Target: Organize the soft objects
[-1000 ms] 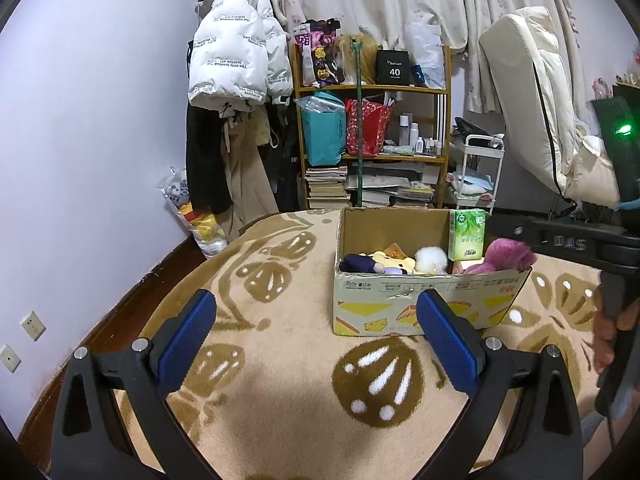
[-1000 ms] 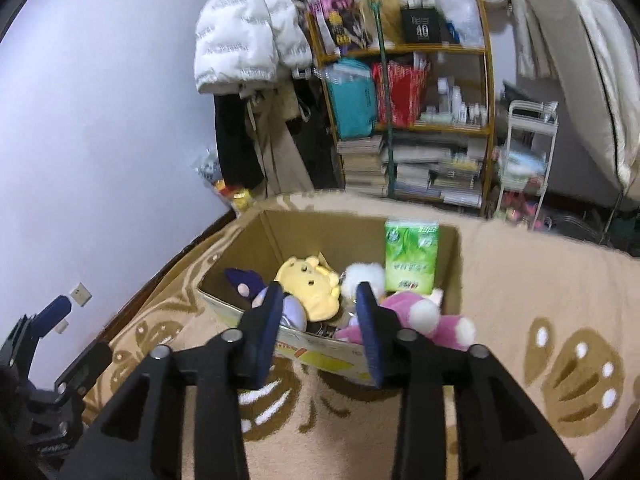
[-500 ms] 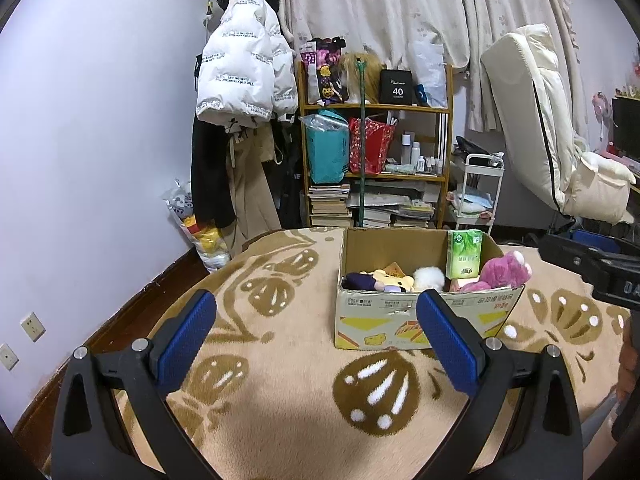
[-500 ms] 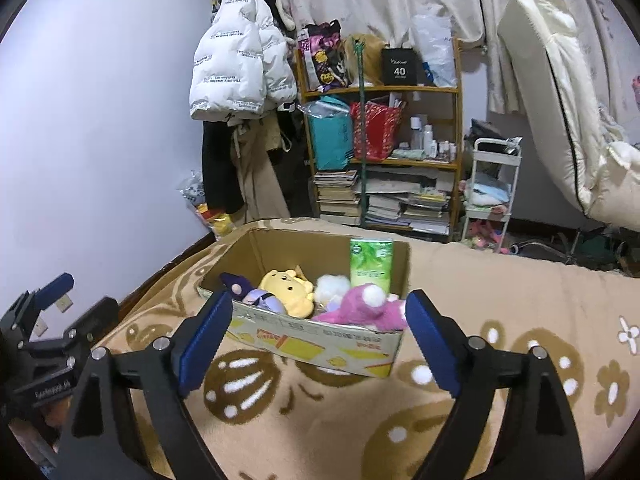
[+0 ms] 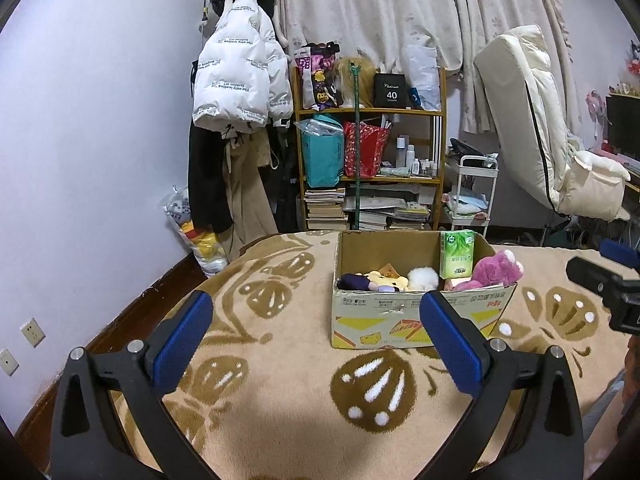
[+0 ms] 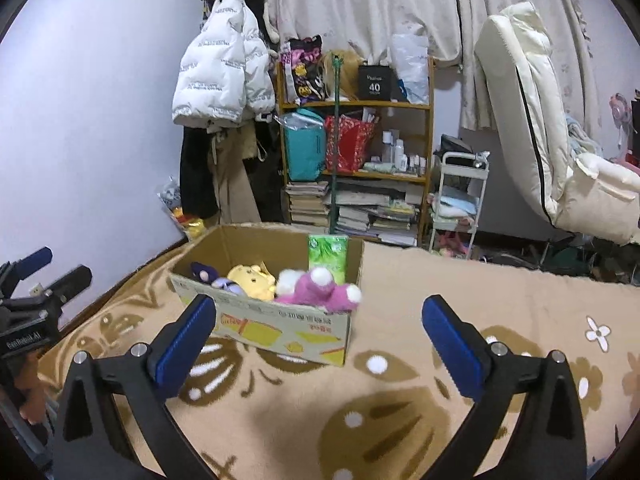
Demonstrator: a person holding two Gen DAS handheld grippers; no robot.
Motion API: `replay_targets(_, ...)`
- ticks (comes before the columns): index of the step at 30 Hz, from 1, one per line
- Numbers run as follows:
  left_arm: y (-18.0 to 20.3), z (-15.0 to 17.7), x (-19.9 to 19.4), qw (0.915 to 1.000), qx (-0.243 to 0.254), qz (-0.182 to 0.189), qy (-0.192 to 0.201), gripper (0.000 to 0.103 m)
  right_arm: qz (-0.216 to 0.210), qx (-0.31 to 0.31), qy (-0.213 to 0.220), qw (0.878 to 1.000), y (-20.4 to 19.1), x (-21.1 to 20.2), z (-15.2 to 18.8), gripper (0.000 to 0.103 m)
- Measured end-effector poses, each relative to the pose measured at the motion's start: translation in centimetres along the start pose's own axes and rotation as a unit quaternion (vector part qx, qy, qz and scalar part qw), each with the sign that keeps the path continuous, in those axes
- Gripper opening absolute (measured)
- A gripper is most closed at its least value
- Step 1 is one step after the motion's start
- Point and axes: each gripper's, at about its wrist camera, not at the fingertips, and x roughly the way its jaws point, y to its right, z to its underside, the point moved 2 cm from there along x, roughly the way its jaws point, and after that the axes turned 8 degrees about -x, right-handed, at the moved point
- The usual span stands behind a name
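Note:
A cardboard box (image 5: 416,316) (image 6: 280,324) stands on the beige patterned carpet. In it lie a pink plush (image 5: 496,270) (image 6: 316,292), a yellow plush (image 5: 386,278) (image 6: 250,276), a white fluffy ball (image 5: 422,278), a dark purple plush (image 5: 354,282) (image 6: 200,270) and an upright green tissue pack (image 5: 457,254) (image 6: 327,254). My left gripper (image 5: 316,340) is open and empty, held above the carpet in front of the box. My right gripper (image 6: 320,340) is open and empty, in front of the box and to its right.
A wooden shelf (image 5: 368,160) with bags and books stands behind the box, with coats (image 5: 236,80) hanging to its left. A white cart (image 5: 472,196) and a cream recliner (image 5: 552,152) are at the right. A wall runs along the left.
My right gripper has opened wide and pulled back from over the box; the pink plush now lies in the box's right corner. My left gripper has stayed open and drawn back slightly.

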Motion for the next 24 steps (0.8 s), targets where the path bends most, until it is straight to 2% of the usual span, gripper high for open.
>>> replay_targets(7,-0.3,0.1,0.1,0.9999,-0.011,-0.002,-0.004,0.102,0.002,0.011,0.009,1.000,0.4,-0.3,0.1,0.103)
replay_targets(14,0.1,0.3,0.1,1.0000,0.000,-0.001,-0.002,0.102,0.012,0.028,0.027,0.999,1.4,-1.0,0.0,0.103)
replay_targets(24,0.2,0.3,0.1,1.0000,0.001,-0.001,0.002,0.102,0.023,0.038,0.031,0.999,2.2,-1.3,-0.2,0.103)
